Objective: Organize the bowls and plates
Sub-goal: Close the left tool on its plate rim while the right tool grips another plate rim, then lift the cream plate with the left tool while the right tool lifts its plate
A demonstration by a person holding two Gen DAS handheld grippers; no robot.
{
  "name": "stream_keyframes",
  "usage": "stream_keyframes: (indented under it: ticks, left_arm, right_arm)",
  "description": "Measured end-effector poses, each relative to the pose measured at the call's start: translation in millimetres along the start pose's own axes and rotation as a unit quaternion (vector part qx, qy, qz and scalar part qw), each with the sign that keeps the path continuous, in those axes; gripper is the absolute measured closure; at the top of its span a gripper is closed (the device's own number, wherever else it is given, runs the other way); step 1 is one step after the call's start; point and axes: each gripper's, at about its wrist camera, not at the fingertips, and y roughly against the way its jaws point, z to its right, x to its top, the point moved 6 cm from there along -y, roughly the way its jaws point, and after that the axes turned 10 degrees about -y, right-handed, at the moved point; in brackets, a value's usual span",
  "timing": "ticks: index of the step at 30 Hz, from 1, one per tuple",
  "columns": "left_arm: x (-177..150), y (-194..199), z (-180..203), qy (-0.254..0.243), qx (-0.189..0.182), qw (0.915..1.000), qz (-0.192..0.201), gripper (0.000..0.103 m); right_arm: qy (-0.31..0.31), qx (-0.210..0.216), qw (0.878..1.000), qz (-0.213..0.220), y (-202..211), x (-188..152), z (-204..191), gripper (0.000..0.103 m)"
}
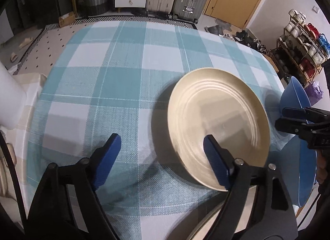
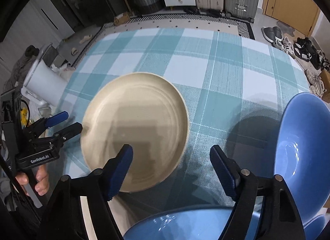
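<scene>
On left gripper [image 2: 65, 121], label reads "GenRobot.AI".

Your left gripper [image 2: 64, 121] and right gripper [image 2: 171, 169] match — black frames, silver screws, ribbed blue pads [image 2: 223, 175]. White "GenRobot.AI" lettering marks the left one's body — bare-skinned fingers [image 2: 42, 180] wrap its pale handle.

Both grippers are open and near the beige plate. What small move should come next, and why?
Probably ease the left gripper forward and right to straddle the beige plate rim, then close. Its jaws stand open, one finger over the plate's near edge, nothing held. The right gripper is also open, between the plate and the blue bowl.
</scene>
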Motion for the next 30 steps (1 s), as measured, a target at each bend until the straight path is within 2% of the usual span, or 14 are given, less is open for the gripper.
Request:
stream_keyframes:
  ticks: [6,8,10,16,19,20,22,25,30]
  left_arm:
    - [-2.2,-16.4,2.0,0.002,-0.003,0.9999,-0.014,0.033]
    - [-2.1,-23.0,3.3,0.001,-0.006,0.9998,-0.019,0.041]
    - [-2.9,-29.1,5.2,0.001,-0.009,0.9996,-0.026,0.049]
    - [-3.6,-35.8,10.9,-0.007,-0.004,0.9995,-0.029,0.063]
    - [-2.2,-37.1,14.2,-0.014,0.000,0.9996,-0.026,0.076]
    - [-2.2,-37.1,15.3,-0.014,-0.005,0.9995,-0.026,0.082]
    - [-1.5,-37.1,18.3,-0.014,-0.019,0.9995,-0.023,0.088]
    - [-1.4,-35.9,21.9,-0.025,-0.008,0.9995,-0.020,0.088]
    - [-2.1,-34.6,20.7,-0.020,-0.010,0.9996,-0.017,0.089]
  right_arm:
    - [0.010,-0.009,1.000,-0.017,-15.4,0.9,-0.4,0.035]
    - [0.015,-0.015,0.999,-0.024,-20.7,1.0,0.0,0.040]
    - [0.017,-0.030,0.999,-0.031,-27.1,1.5,3.1,0.053]
    - [0.012,-0.046,0.998,-0.047,-42.4,0.4,10.9,0.064]
    - [0.017,-0.049,0.997,-0.049,-46.9,-0.1,10.7,0.070]
    - [0.018,-0.049,0.998,-0.047,-47.6,0.3,10.3,0.071]
    - [0.019,-0.047,0.998,-0.045,-48.1,1.2,9.1,0.079]
    - [0.027,-0.046,0.998,-0.041,-47.1,1.5,4.8,0.090]
    - [0.029,-0.050,0.998,-0.037,-46.2,2.1,2.9,0.091]
